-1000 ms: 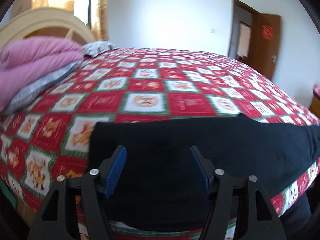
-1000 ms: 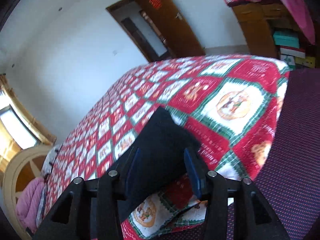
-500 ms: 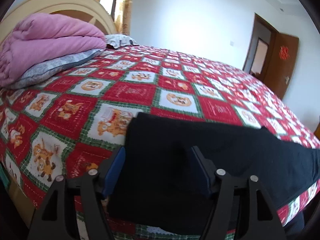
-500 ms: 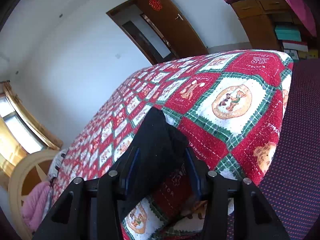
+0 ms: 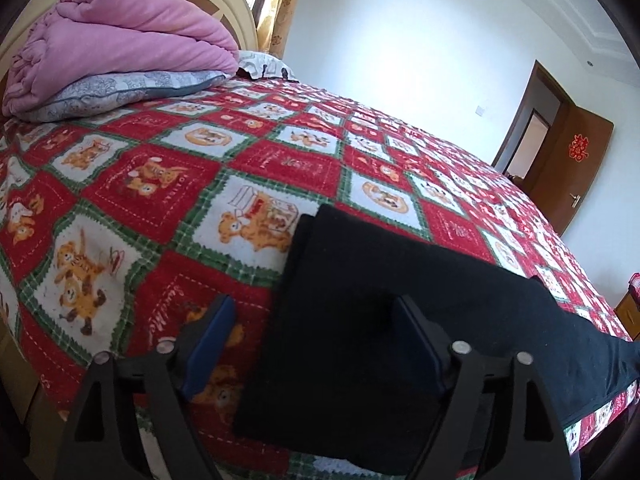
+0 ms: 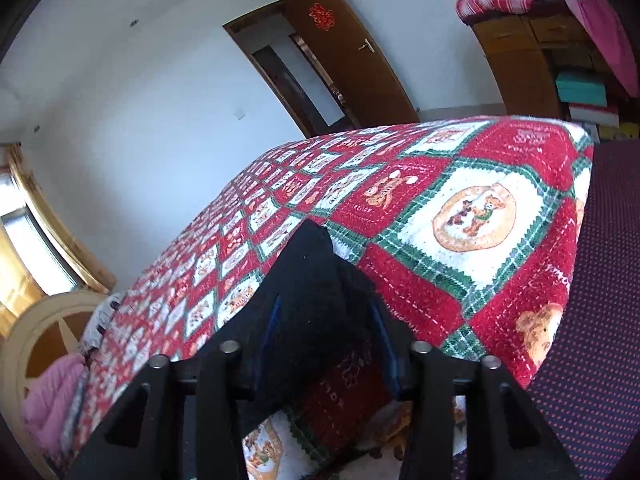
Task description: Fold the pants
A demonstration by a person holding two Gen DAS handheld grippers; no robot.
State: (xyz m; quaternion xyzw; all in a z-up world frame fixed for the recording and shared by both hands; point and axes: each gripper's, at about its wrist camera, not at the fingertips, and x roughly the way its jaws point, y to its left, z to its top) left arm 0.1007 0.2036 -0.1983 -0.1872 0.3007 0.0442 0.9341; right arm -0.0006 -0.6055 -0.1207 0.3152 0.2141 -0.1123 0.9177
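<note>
Left wrist view: the pants [image 5: 384, 320] lie flat and dark along the near edge of the bed [image 5: 280, 168], one end squared off toward the pillow [image 5: 120, 88] and pink quilt [image 5: 120, 36]. A second ago the left gripper [image 5: 316, 344] sat over the middle of the cloth; now it has slid toward that squared end, so the edge of the pants runs between its fingers. The jaws are opening — one blue pad [image 5: 208, 344] stands over bare bedspread, the other over black cloth, and neither presses on anything. That reads as lining up to take this end for a fold. The gripper tilts down at the bed, rolled a little against its earlier angle.

Right wrist view: the other end of the pants [image 6: 308, 300] rises in a peak between the fingers of the right gripper [image 6: 324, 336], near the foot corner of the bed [image 6: 500, 208]. The jaws are closing, narrower than a second ago, with the bunched cloth between them; the pads look close on it, but whether they already pinch it I cannot tell. The hand has hardly shifted, pointing down across the bed toward the door [image 6: 344, 64]. Once both ends are held, the fold can likely begin.
</note>
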